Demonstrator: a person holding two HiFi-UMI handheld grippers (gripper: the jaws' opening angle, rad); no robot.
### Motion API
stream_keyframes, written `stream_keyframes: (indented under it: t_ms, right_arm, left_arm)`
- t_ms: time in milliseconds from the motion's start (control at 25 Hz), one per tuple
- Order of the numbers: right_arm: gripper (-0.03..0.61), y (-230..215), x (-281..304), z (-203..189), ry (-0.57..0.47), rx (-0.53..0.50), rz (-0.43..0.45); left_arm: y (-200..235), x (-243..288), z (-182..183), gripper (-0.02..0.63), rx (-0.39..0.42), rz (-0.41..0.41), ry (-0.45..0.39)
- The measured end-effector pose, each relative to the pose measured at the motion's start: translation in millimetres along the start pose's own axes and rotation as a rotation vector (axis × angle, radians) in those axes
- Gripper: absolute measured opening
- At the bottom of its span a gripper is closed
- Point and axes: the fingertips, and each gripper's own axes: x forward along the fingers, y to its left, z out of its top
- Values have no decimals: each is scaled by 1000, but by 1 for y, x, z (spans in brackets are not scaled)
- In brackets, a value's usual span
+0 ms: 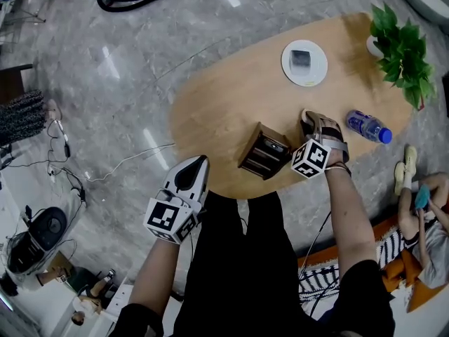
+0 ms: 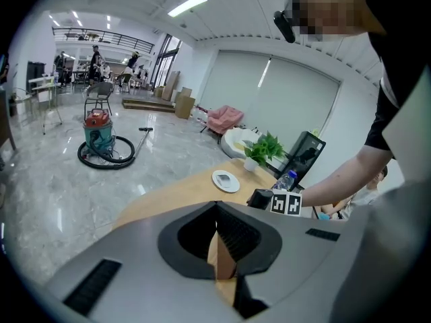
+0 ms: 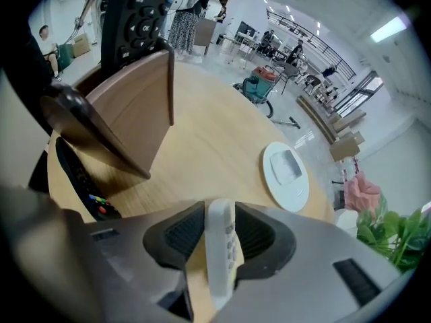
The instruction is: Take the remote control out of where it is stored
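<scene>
Your right gripper [image 3: 218, 215] is clamped on the slim white remote [image 3: 219, 268], held edge-on over the table [image 1: 224, 104], just right of the holder [image 1: 263, 151]. That holder is a brown wooden box with smooth, slanted walls. A black remote [image 3: 138, 12] stands in it, buttons showing. Farther off on the pale oval wood sit a round white plate [image 1: 287, 63], a clear blue-capped bottle [image 1: 368, 126] at right, and a leafy plant [image 1: 403, 51]. Your left gripper [image 2: 217, 210] is closed and empty at the table's near-left edge.
</scene>
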Motion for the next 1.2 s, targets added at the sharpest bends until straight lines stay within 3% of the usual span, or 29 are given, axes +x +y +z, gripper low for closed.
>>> stream_keyframes:
  t_ms: [600, 800, 920, 1200]
  right_arm:
    - [135, 5, -27, 0, 27, 86, -35]
    - [133, -8, -66, 6, -2, 265, -61]
    - [112, -32, -103, 15, -35, 373, -125]
    - [60, -55, -200, 50, -122, 513, -257]
  left_arm:
    - [4, -18, 0, 6, 50, -40, -33]
    - [-3, -37, 10, 6, 68, -56, -55]
    - [-8, -42, 30, 6, 111, -67, -70]
    - [-38, -63, 84, 6, 202, -157, -144]
